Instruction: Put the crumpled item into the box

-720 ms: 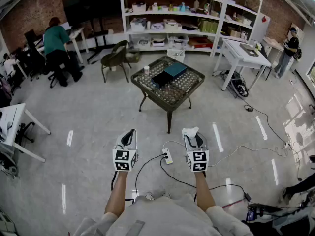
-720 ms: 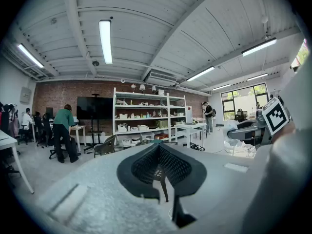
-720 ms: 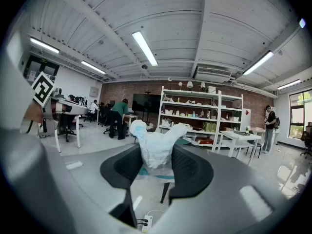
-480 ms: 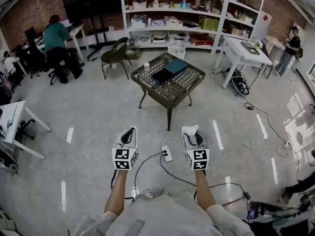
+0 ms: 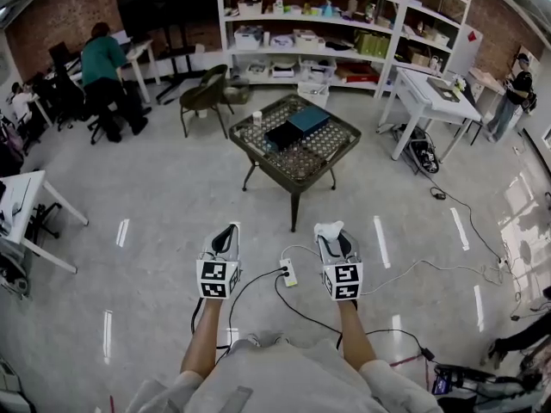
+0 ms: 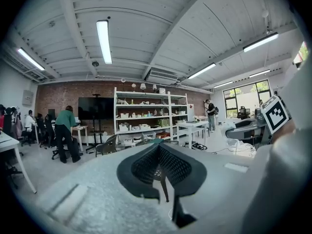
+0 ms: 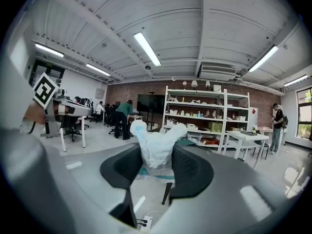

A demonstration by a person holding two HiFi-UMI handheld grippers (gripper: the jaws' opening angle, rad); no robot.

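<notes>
Hardly anything shifts since the earlier frame: both grippers stay side by side over the floor, and only the room slides slightly in my head view. Right gripper (image 5: 331, 236) pinches the white crumpled item (image 7: 156, 147) between its pads, the wad sticking up past the tips; left gripper (image 5: 227, 232), at its 9 o'clock, has its jaws pressed together on nothing. Dark box (image 5: 282, 136) sits on the table (image 5: 258, 166) at my 12 o'clock, well apart from the item.

Two grippers: left gripper (image 5: 227, 231), right gripper (image 5: 334, 236). One crumpled item (image 5: 329, 228). On the low table (image 5: 263, 168), two boxes: dark box (image 5: 281, 135), teal box (image 5: 306, 120). Near the table, one power strip (image 5: 290, 272).
</notes>
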